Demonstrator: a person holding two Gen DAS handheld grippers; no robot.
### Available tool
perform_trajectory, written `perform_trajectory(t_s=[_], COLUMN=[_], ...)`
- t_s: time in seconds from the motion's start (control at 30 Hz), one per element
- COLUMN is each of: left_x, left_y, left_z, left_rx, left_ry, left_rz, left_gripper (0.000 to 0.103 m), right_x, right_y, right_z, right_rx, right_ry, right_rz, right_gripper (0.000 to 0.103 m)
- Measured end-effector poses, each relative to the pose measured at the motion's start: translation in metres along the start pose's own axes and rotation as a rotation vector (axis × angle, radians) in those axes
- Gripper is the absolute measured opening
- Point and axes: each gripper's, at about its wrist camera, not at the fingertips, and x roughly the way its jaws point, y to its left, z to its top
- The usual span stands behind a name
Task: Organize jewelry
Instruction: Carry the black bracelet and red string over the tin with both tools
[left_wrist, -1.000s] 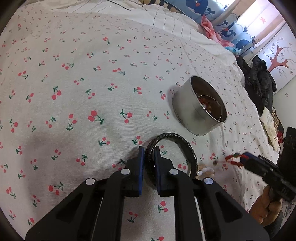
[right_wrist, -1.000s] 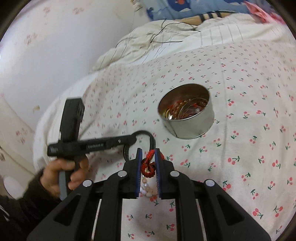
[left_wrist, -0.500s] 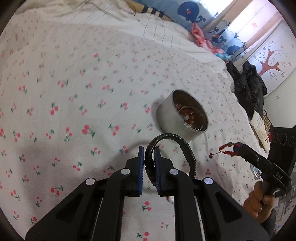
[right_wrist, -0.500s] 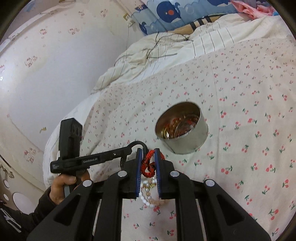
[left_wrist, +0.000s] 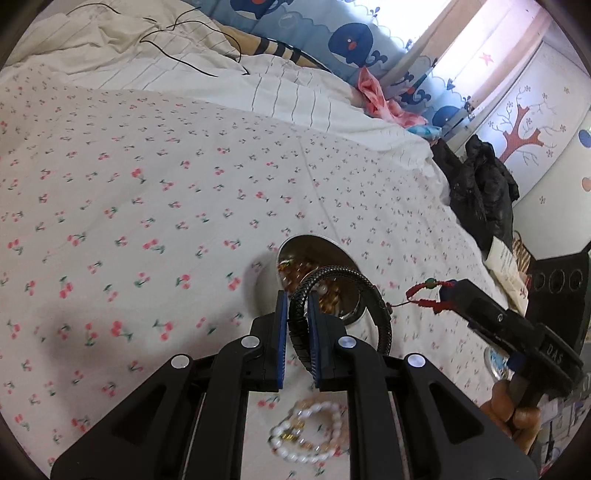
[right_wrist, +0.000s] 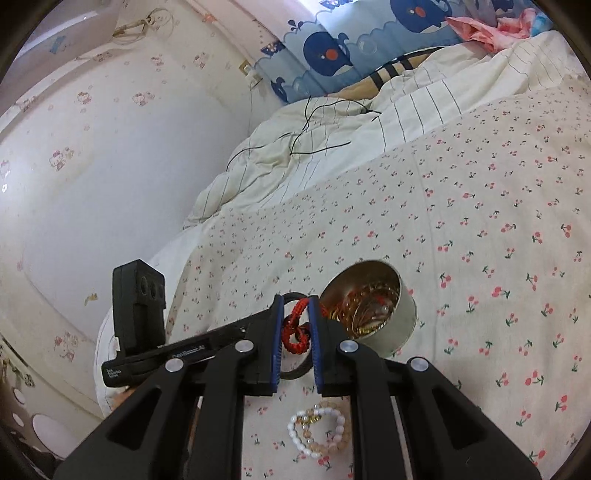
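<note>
holding one piece each, both grippers are closed on jewelry above the bed (left_wrist: 155, 192). the left gripper (left_wrist: 297, 325) pinches a black braided bracelet (left_wrist: 343, 291) by its near side, so the loop stands clear in front of the fingers (left_wrist: 281, 332) and hangs over the open round tin (left_wrist: 351, 314), which already has amber beads and other pieces in it. the right gripper (right_wrist: 297, 325) clamps a red cord bracelet (right_wrist: 295, 328) by its knotted part, to the near left of the tin (right_wrist: 402, 321) in its own view. gripping each piece by an edge looks meant to let it fall freely once the fingers part. a white and peach bead bracelet (right_wrist: 317, 430) lies on the bed sheet near both grippers, not yet collected. judging by this, the black bracelet is closest to being dropped into the tin.
</note>
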Motion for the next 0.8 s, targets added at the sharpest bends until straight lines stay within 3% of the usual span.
perform_trajectory(t_s=[0.63,0.73,0.8], left_x=[0.049,0.052,0.044], left_y=[-0.011,-0.010,-0.010], left_z=[0.019,0.018,0.020], left_rx=[0.024,0.034,0.039], left_ry=[0.032,0.045,0.021], left_rz=[0.042,0.063,0.068], left_gripper=[0.010,0.015,0.024], right_x=[0.027,0.035,0.041], right_y=[-0.009,-0.014,-0.016], right_z=[0.014,0.014,0.012], right_rx=[0.030,0.041,0.046], right_ry=[-0.004,0.005,0.016], right_rz=[-0.015,-0.036,-0.051], right_gripper=[0.014,0.014,0.014])
